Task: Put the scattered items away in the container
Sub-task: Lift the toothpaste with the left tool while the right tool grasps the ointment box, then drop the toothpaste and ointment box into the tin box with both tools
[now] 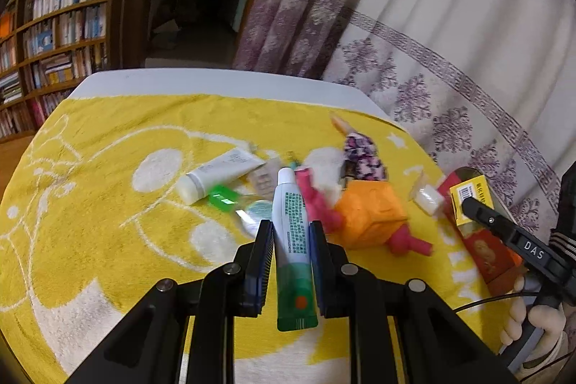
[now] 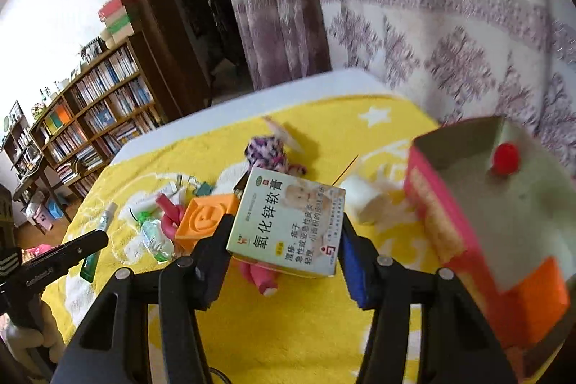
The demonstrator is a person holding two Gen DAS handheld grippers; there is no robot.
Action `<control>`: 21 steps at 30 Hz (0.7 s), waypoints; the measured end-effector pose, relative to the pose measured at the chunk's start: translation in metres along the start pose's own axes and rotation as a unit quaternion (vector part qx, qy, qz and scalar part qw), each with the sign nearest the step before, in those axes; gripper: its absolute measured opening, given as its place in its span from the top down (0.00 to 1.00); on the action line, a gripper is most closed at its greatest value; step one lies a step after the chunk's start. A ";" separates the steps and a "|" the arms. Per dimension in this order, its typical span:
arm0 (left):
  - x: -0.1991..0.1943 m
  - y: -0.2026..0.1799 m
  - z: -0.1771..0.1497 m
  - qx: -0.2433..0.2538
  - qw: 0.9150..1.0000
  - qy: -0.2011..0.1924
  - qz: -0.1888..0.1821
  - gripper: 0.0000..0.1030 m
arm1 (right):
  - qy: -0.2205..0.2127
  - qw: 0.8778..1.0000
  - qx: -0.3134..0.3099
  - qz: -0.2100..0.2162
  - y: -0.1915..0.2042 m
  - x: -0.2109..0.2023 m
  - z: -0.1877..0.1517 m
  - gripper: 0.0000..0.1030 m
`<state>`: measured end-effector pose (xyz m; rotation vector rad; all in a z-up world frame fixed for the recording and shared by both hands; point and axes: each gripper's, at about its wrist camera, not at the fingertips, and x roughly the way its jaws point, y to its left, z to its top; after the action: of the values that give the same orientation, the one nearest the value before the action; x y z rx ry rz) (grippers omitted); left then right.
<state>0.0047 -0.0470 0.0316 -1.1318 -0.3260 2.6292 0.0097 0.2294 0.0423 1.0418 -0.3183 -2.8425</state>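
Left gripper (image 1: 291, 233) pinches a smooth white-and-green toothpaste tube (image 1: 292, 240) above the fuzzy yellow towel (image 1: 108, 204); right gripper (image 2: 284, 236) clasps a square cardboard ointment box (image 2: 288, 222) beside the open red carton (image 2: 486, 222) at right

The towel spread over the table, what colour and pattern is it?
Yellow terry towel with white cartoon outlines, blobs and a star; left wrist view shows it best.

This is a room in a home. A tall wooden bookshelf (image 1: 57, 24) full of books stands along one wall, beside a dark doorway (image 2: 201, 13). White curtains (image 1: 432, 6) with purple flower pattern hang behind the table's far edge, and a yellow towel (image 1: 108, 168) covers the tabletop.
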 end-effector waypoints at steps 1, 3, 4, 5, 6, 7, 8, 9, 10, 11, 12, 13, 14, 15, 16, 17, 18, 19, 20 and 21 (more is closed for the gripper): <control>-0.001 -0.006 0.000 0.006 1.000 -0.001 -0.003 0.80 | -0.007 1.000 0.002 -0.003 -0.005 -0.007 0.001 0.43; -0.001 -0.020 0.002 0.020 1.000 -0.002 -0.008 0.80 | -0.021 1.000 0.011 -0.011 -0.016 -0.019 0.001 0.43; -0.001 -0.028 0.003 0.026 1.000 -0.002 -0.012 0.80 | -0.027 0.999 0.016 -0.015 -0.023 -0.025 0.002 0.43; 0.000 -0.036 0.004 0.033 0.999 -0.002 -0.017 0.80 | -0.034 0.999 0.020 -0.022 -0.030 -0.033 0.003 0.43; 0.000 -0.046 0.005 0.041 0.999 0.000 -0.024 0.80 | -0.041 0.998 0.022 -0.031 -0.037 -0.040 0.003 0.43; 0.000 -0.054 0.005 0.047 0.998 0.001 -0.029 0.80 | -0.047 0.998 0.024 -0.039 -0.043 -0.045 0.003 0.43; 0.001 -0.061 0.006 0.052 0.998 0.002 -0.034 0.80 | -0.052 0.997 0.026 -0.047 -0.049 -0.049 0.004 0.43; 0.002 -0.073 0.008 0.061 0.997 0.004 -0.043 0.80 | -0.058 0.996 0.030 -0.056 -0.057 -0.055 0.005 0.43; 0.003 -0.080 0.008 0.067 0.997 0.005 -0.048 0.80 | -0.061 0.996 0.033 -0.062 -0.063 -0.059 0.005 0.43; 0.004 -0.088 0.009 0.074 0.996 0.005 -0.054 0.80 | -0.064 0.995 0.038 -0.070 -0.071 -0.064 0.006 0.43; 0.005 -0.099 0.010 0.084 0.995 0.006 -0.060 0.80 | -0.067 0.994 0.042 -0.076 -0.077 -0.067 0.006 0.43; 0.006 -0.109 0.011 0.092 0.994 0.006 -0.066 0.80 | -0.070 0.993 0.047 -0.082 -0.085 -0.071 0.007 0.43; 0.008 -0.121 0.012 0.102 0.992 0.008 -0.075 0.80 | -0.072 0.992 0.051 -0.087 -0.092 -0.074 0.006 0.43; 0.010 -0.132 0.013 0.110 0.990 0.010 -0.083 0.80 | -0.073 0.992 0.054 -0.091 -0.098 -0.075 0.006 0.43; 0.012 -0.142 0.014 0.118 0.989 0.011 -0.090 0.80 | -0.073 0.991 0.058 -0.095 -0.103 -0.077 0.006 0.43; 0.014 -0.151 0.014 0.125 0.987 0.012 -0.096 0.80 | -0.073 0.990 0.063 -0.098 -0.109 -0.078 0.006 0.43; 0.016 -0.165 0.015 0.136 0.985 0.014 -0.106 0.80 | -0.073 0.990 0.066 -0.101 -0.113 -0.079 0.005 0.43; 0.017 -0.175 0.015 0.143 0.983 0.015 -0.113 0.80 | -0.072 0.990 0.068 -0.104 -0.116 -0.079 0.004 0.43; 0.019 -0.183 0.016 0.149 0.981 0.017 -0.119 0.80 | -0.071 0.989 0.070 -0.107 -0.120 -0.079 0.003 0.43; 0.021 -0.196 0.017 0.159 0.979 0.018 -0.129 0.80 | -0.069 0.989 0.073 -0.110 -0.124 -0.080 0.002 0.43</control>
<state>0.0074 0.1426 0.0887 -0.9567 -0.0372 2.3257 0.0665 0.3633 0.0655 0.9603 -0.4552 -3.1390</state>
